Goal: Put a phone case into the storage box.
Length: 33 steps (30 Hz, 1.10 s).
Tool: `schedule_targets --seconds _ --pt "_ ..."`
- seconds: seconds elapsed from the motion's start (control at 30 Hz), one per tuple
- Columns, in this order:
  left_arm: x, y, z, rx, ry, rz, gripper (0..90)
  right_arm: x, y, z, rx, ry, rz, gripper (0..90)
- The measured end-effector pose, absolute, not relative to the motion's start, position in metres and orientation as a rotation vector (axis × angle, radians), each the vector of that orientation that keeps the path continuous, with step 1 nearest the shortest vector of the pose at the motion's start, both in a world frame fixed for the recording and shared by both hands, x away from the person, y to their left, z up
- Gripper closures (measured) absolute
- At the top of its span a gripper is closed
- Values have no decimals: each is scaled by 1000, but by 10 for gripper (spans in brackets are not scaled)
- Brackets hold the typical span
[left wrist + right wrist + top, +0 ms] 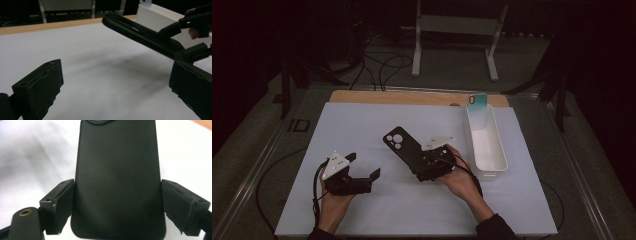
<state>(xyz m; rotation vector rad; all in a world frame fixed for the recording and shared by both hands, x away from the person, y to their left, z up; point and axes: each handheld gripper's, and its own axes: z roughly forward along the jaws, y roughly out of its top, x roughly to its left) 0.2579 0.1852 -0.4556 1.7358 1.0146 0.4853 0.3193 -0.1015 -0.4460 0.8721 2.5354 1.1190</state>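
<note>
White table top [362, 125], wide and pale, with a bare wooden strip [412, 97] along its far edge. Near the right edge, lying lengthwise from far to near, a long white bin [492, 160], open-topped; leaning upright at its far end, against the far wall, a teal phone case [477, 101].

Near the middle of the table top, slightly toward the near edge, a black phone case [401, 145], camera cut-outs at the end pointing to the far left corner. Raised off the surface in the left gripper view [140, 32], tilted with the far end higher and a soft shadow underneath. Clamped by its lower end between the two jaws of the right gripper [432, 162], each jaw pressed against one long side of the case [117, 177], as seen in the right gripper view [117, 202]. Right hand [462, 180] wrapped around that gripper from the near side.

Toward the near left corner, held in the left hand [332, 200], the left gripper [362, 165]: jaws spread wide apart, nothing between them [115, 85], pointed toward the black case but well short of it.
</note>
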Motion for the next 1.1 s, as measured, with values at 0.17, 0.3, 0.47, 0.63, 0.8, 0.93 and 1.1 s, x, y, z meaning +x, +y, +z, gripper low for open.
schedule_targets --seconds 0.17,0.3,0.47,0.63,0.8,0.93,1.1 --pt "269 165 -447 1757 993 456 0 312 -109 -444 882 2487 1180 152" --pt "277 151 -444 1763 975 426 0 306 -112 -444 870 2451 1218 153" --pt "283 137 -440 1755 962 376 8 298 -110 -445 827 2436 1237 152" --pt "287 127 -437 1743 963 300 45 294 -109 -445 819 2406 1270 152" --pt "288 117 -436 1735 935 240 128 291 -107 -444 803 2394 1304 151" --pt "287 111 -436 1732 928 206 214 289 -107 -444 803 2376 1333 152" --pt "286 107 -436 1740 907 174 440 287 -106 -443 799 2338 1366 150"
